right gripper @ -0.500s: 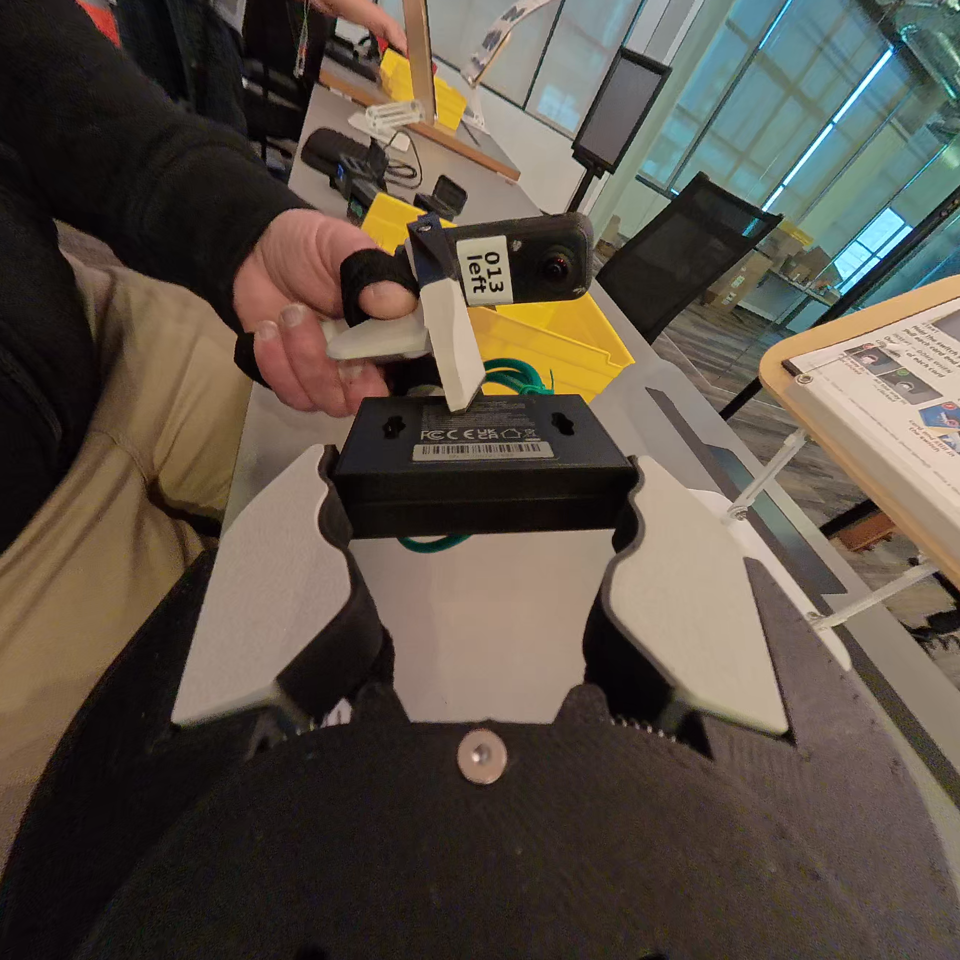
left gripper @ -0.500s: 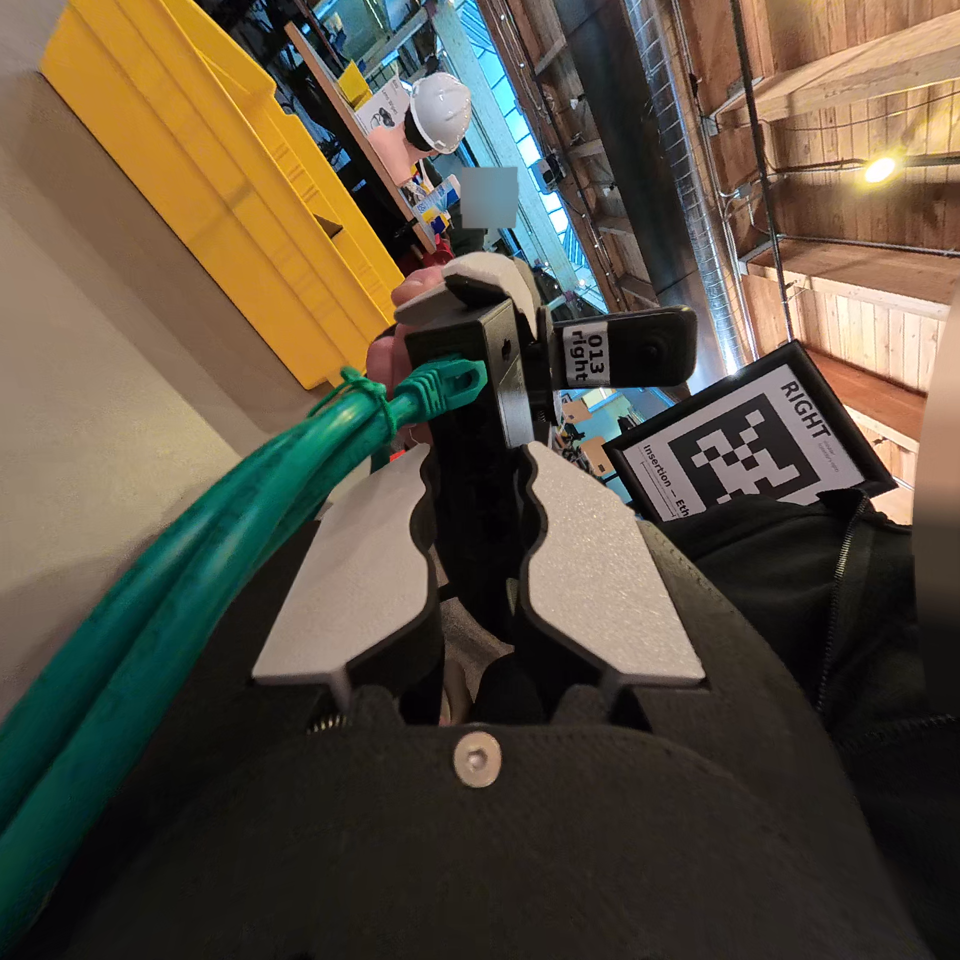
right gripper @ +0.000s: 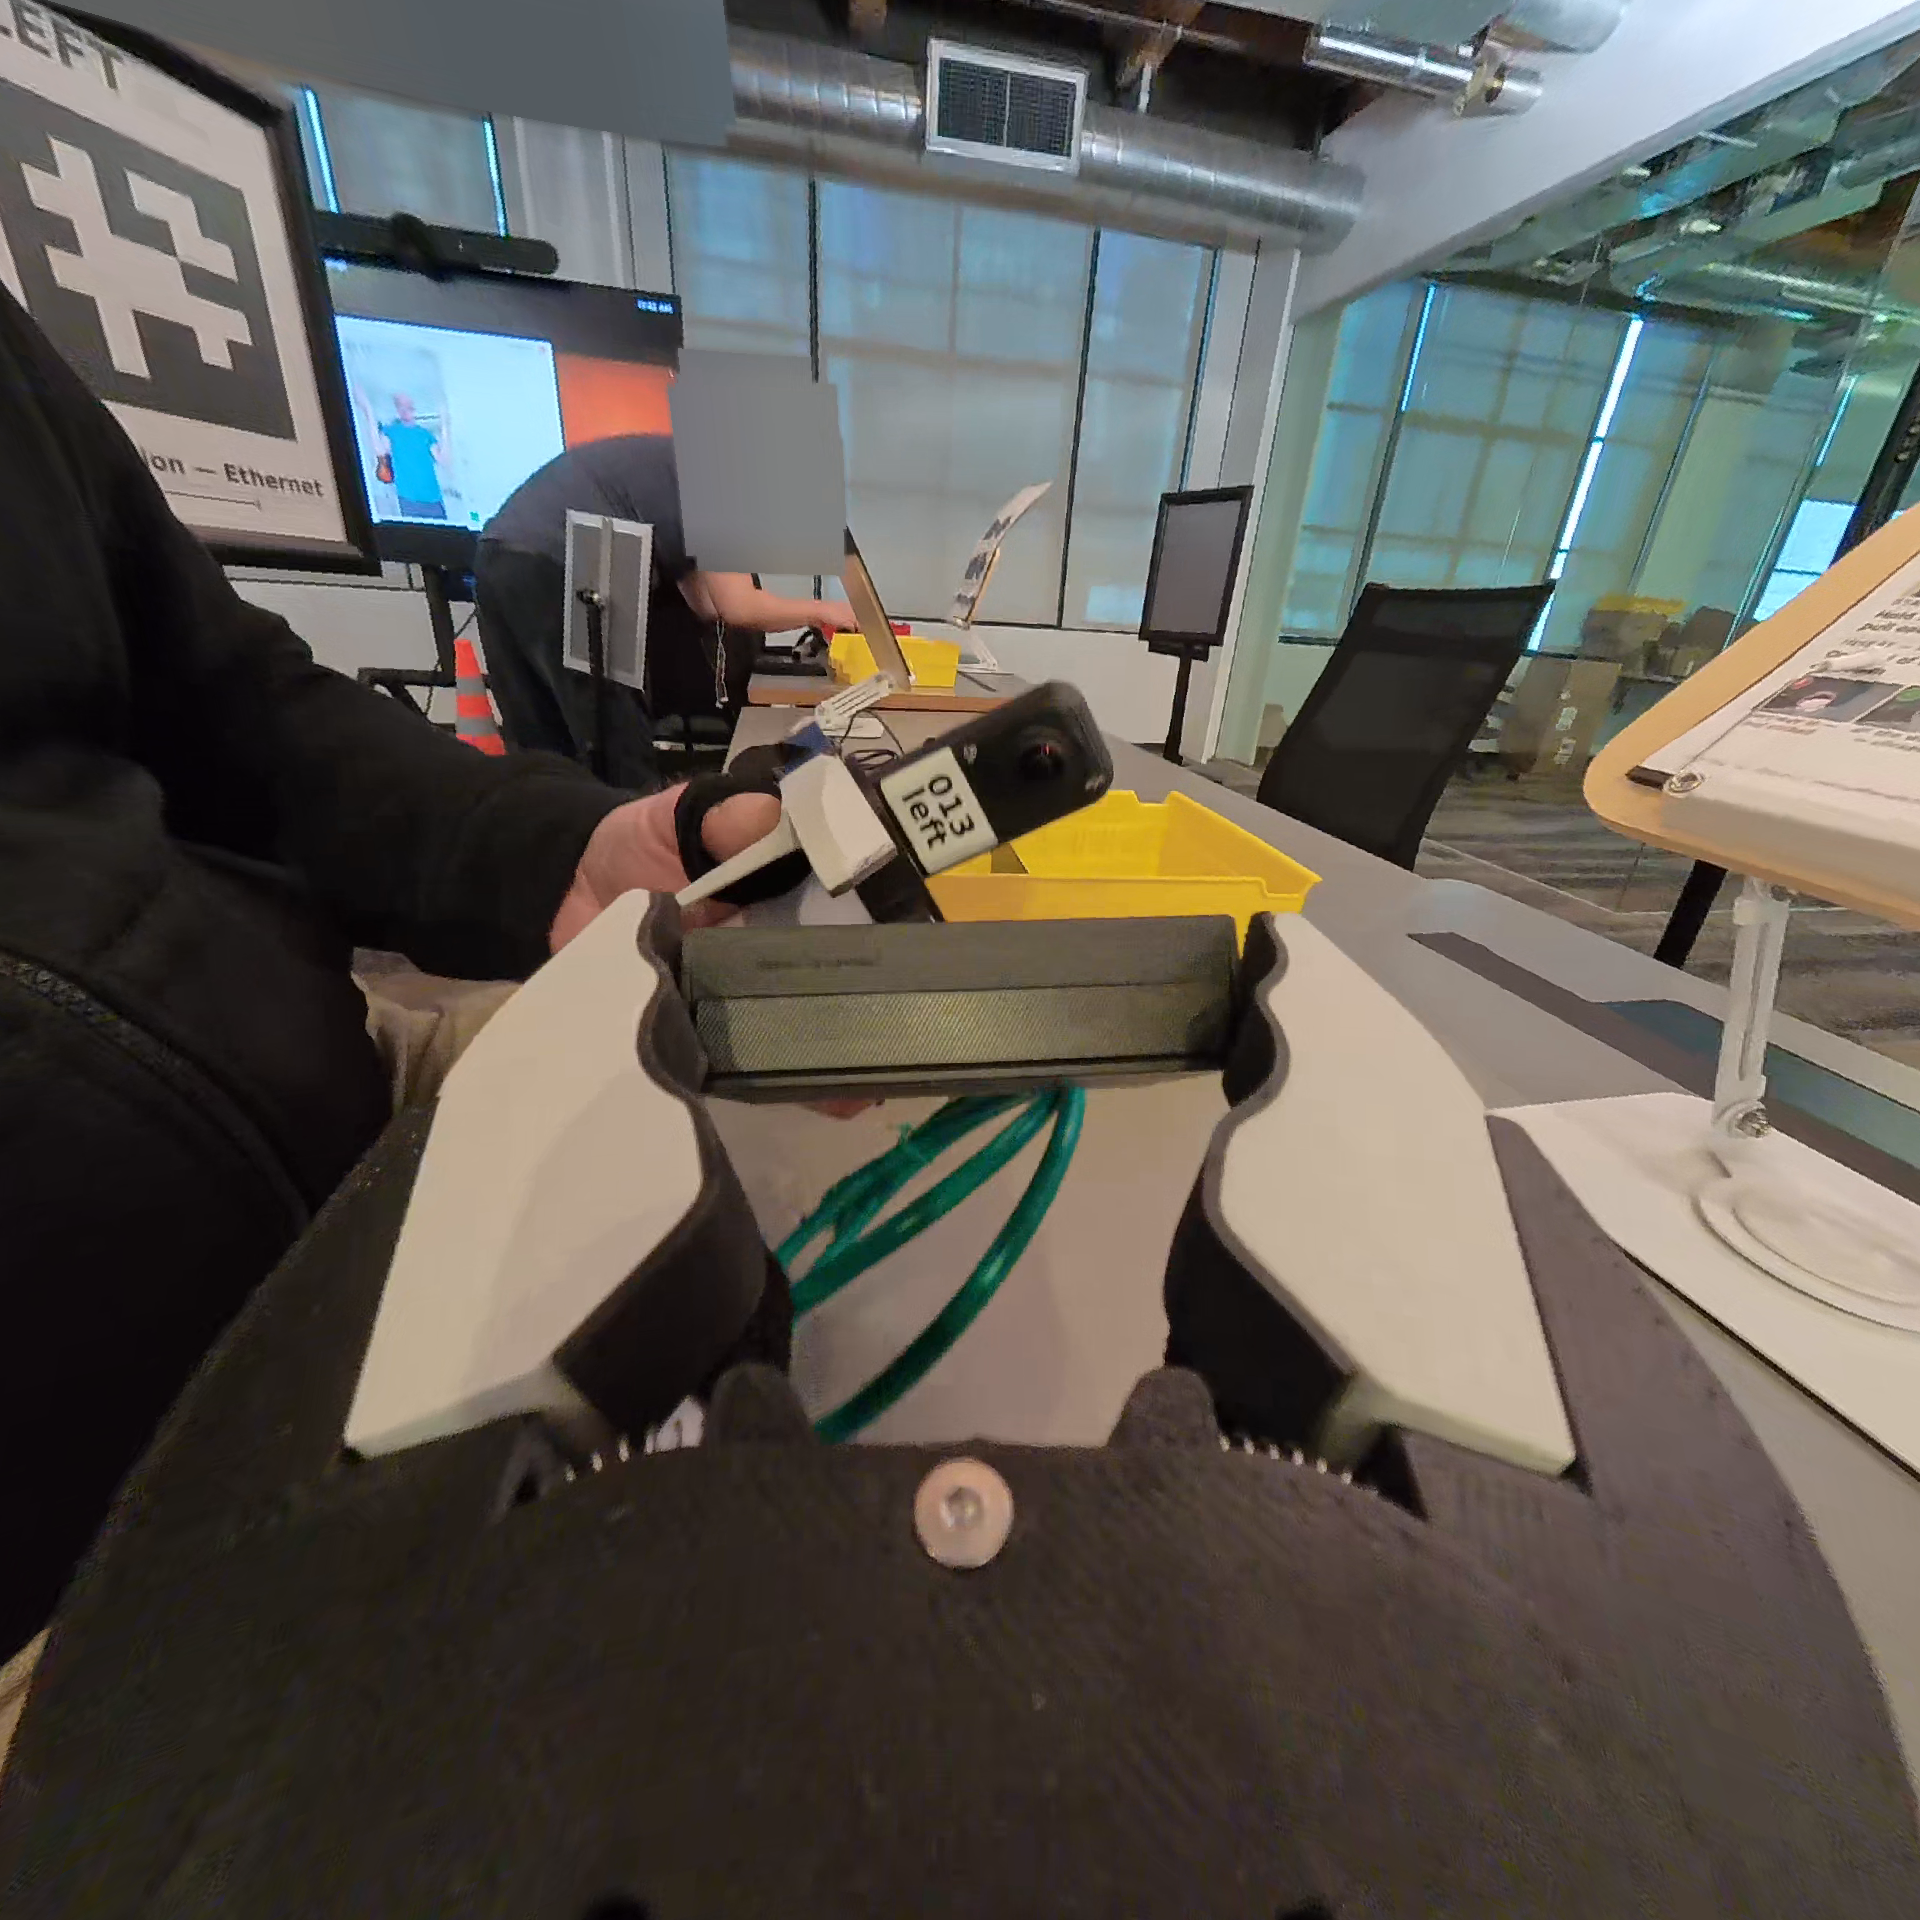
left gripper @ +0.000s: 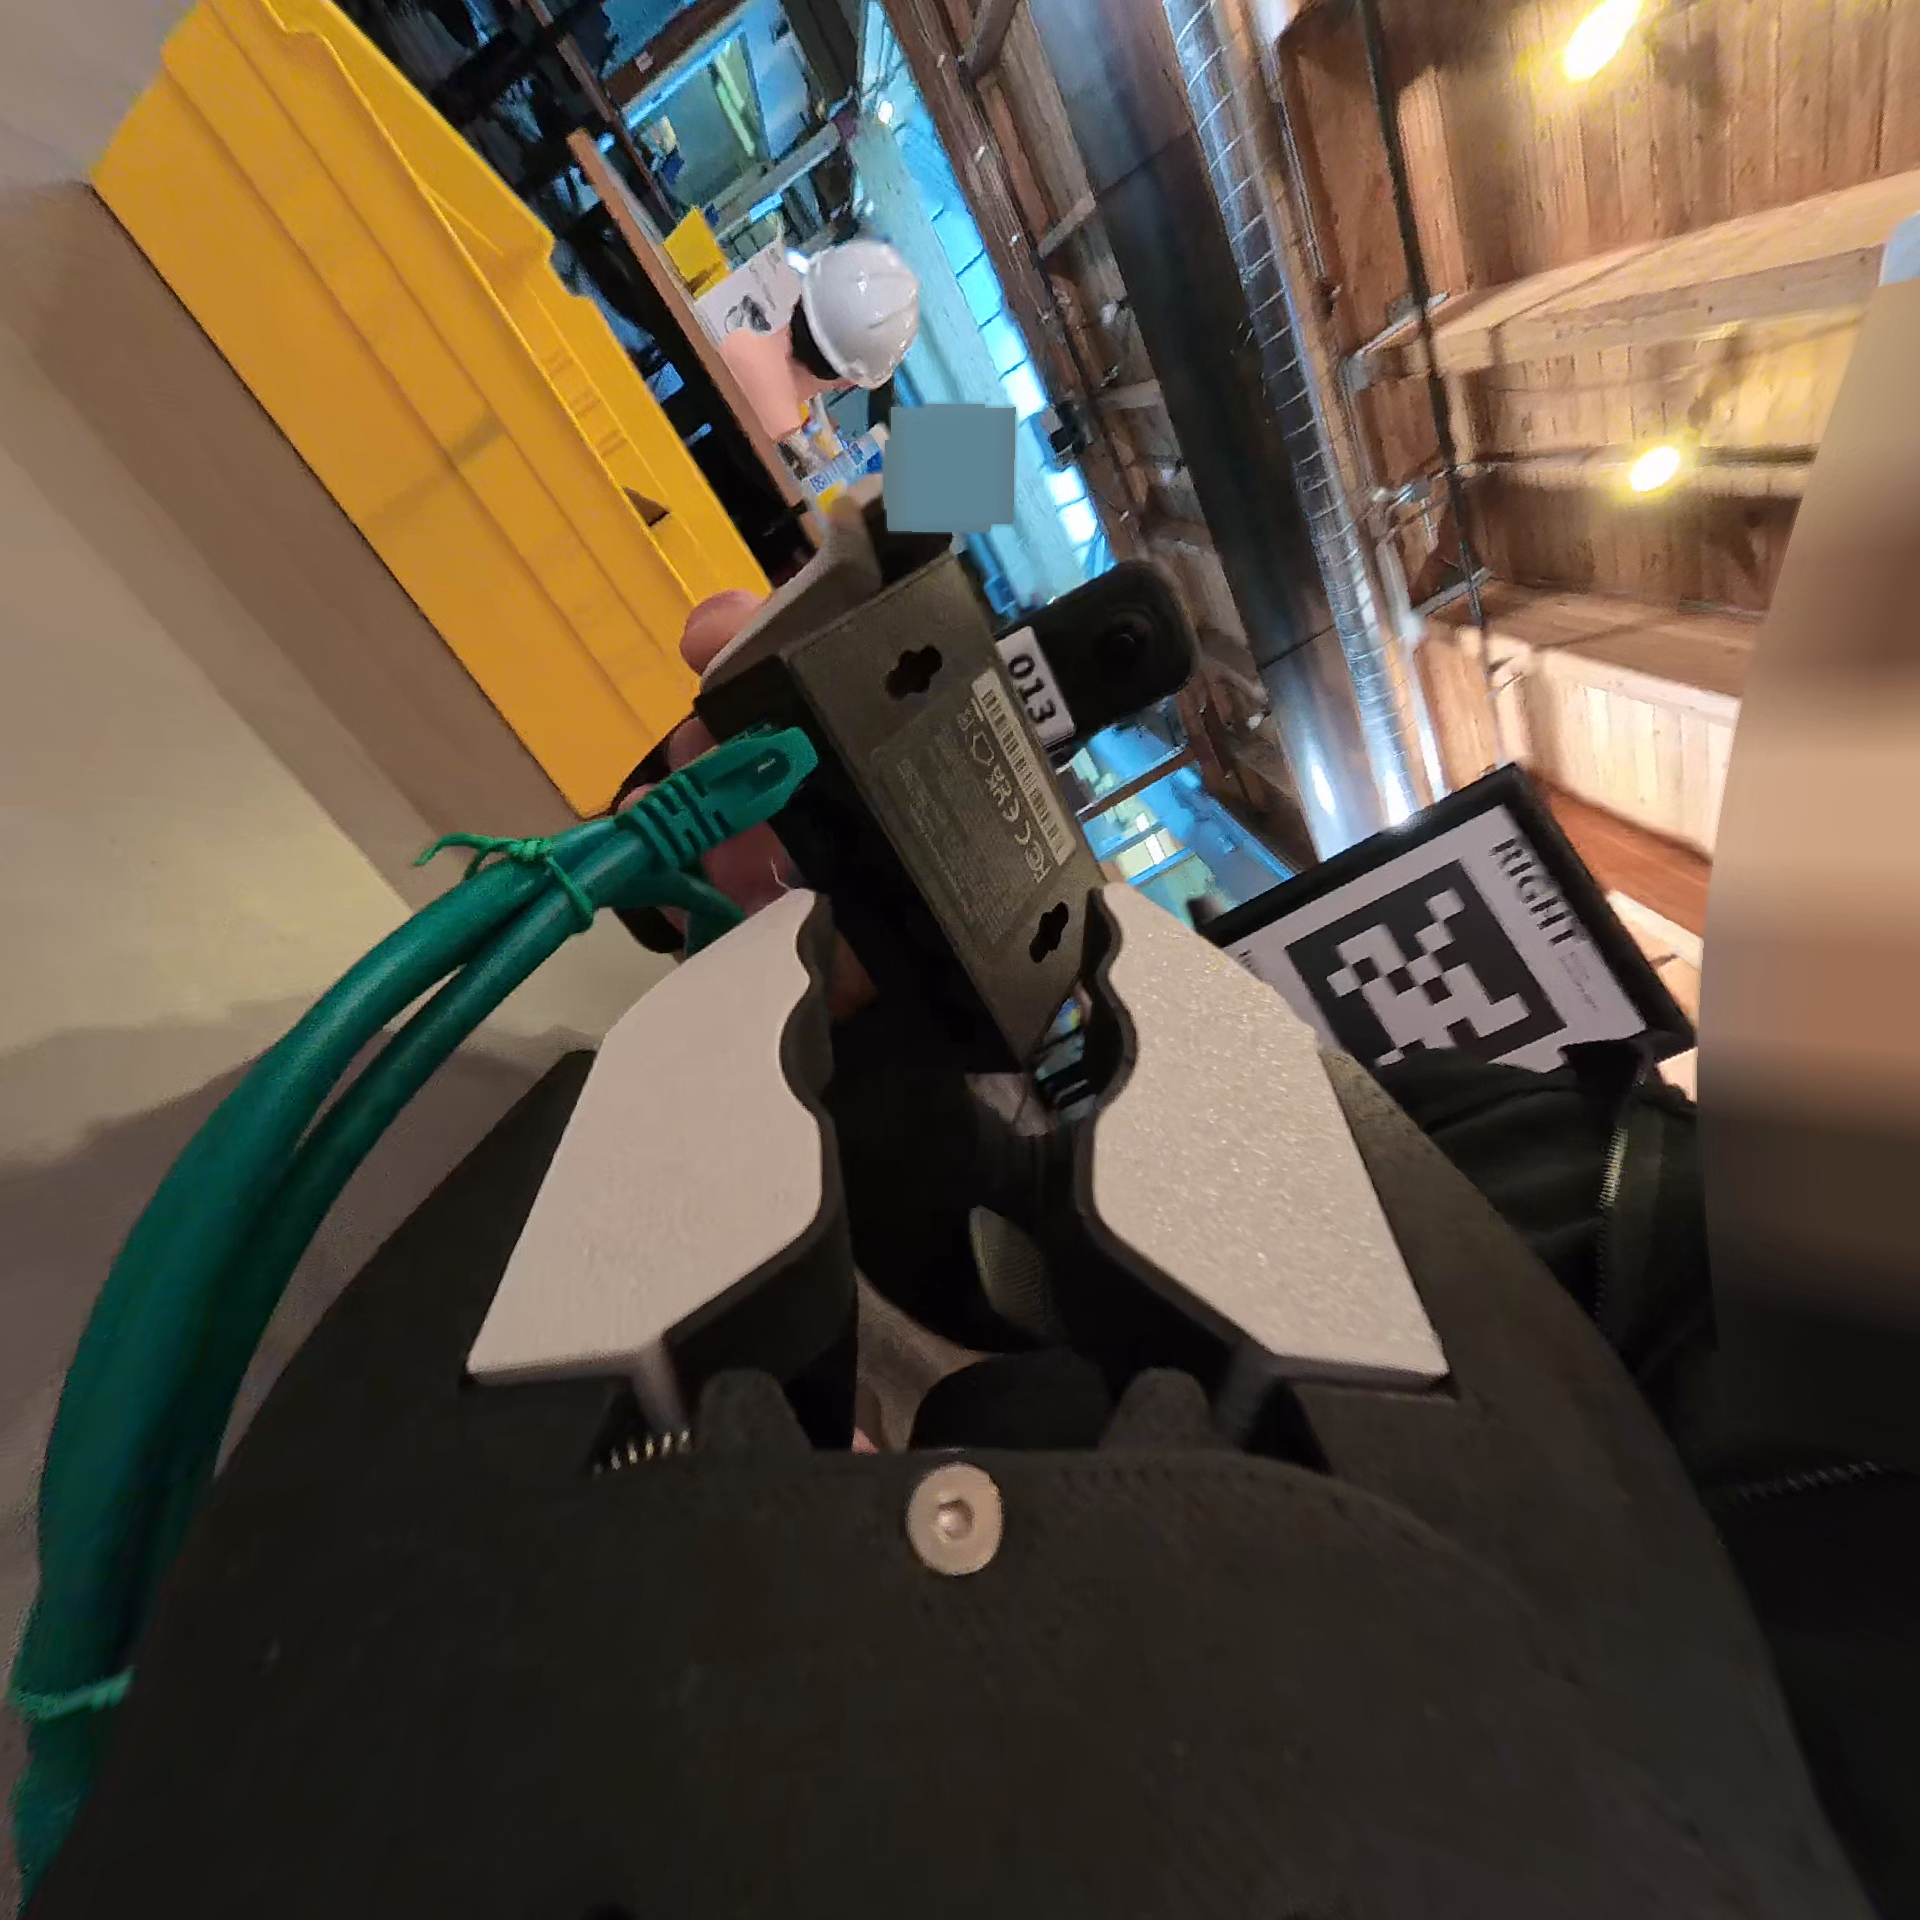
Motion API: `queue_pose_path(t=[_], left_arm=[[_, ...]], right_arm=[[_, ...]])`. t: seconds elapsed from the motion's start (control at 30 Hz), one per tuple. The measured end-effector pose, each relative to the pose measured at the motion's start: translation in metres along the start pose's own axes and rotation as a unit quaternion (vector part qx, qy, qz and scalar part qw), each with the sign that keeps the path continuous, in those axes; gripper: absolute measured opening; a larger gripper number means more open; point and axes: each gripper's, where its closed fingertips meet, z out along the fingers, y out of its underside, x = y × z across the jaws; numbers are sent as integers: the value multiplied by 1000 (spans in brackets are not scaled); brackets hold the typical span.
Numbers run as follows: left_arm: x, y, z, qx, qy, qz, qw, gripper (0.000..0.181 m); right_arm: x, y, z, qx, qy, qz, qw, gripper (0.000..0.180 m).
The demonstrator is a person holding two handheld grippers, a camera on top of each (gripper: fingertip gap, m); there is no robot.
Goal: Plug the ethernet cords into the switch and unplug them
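**Switch held up in your right gripper, green cords trailing beside it**

Your right gripper (right gripper: 956, 1023) is clamping the black switch (right gripper: 961, 1013) across its length, one finger pressing on each short end, and the switch is sitting level between them above the grey table (right gripper: 1475, 914). From the left wrist view the same switch (left gripper: 966, 821) is showing its flat underside, with two keyhole slots and a grey label.

Your left gripper (left gripper: 956, 966) is standing partly open, its jaws set apart. The switch's lower corner is lying in the gap between its fingers, close to the right-hand one, but you are not squeezing anything with it.

The green ethernet cords (left gripper: 312, 1091) are running bundled along the left of that gripper, tied with a thin green twist. One green plug (left gripper: 727, 790) is pointing at the switch's port side; whether it is seated there cannot be told. In the right wrist view the cords (right gripper: 935, 1226) are looping under the switch over the table.

The yellow bin (right gripper: 1122, 873) is resting on the table beyond the switch, toward the far edge.
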Motion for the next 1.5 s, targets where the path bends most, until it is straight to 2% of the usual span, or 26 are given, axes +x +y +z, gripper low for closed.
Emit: queue_pose_path(t=[0.03,0.2,0.3,0.4,0.43,0.47,0.53,0.63,0.77,0.87,1.1,1.23,1.5], left_arm=[[-1,1,0,10,10,-14,1000,47],[-15,14,-2,36,42,-80,995,61],[-10,19,2,34,72,-86,993,72],[10,19,7,38,144,-96,984,71],[16,20,9,32,155,-80,984,65],[18,20,10,33,149,-54,987,49],[18,17,11,36,131,-38,990,43],[11,16,12,12,73,-20,997,40],[3,20,10,-47,-4,11,999,38],[-2,27,12,-84,-45,18,995,36],[2,28,7,-92,-39,7,995,35],[4,27,7,-88,-31,-5,996,35],[8,19,8,-64,-22,-7,998,39]], right_arm=[[-1,0,0,0,-1,-2,1000,100],[-4,-6,5,0,-5,-13,1000,100],[-7,-11,9,7,-13,-15,1000,100],[-11,-7,15,-1,-23,-21,1000,100],[-13,-7,16,0,-29,-20,999,100],[-14,-6,17,-2,-30,-21,999,100],[-14,-7,14,-13,-26,-35,999,100],[-10,4,8,-81,-16,-76,994,100],[-7,23,2,-204,2,-136,969,100],[-12,25,3,-238,-5,-153,959,109],[-13,28,6,-244,-7,-180,953,108],[-7,37,1,-282,10,-218,934,108],[-9,28,6,-216,12,-156,964,104]])
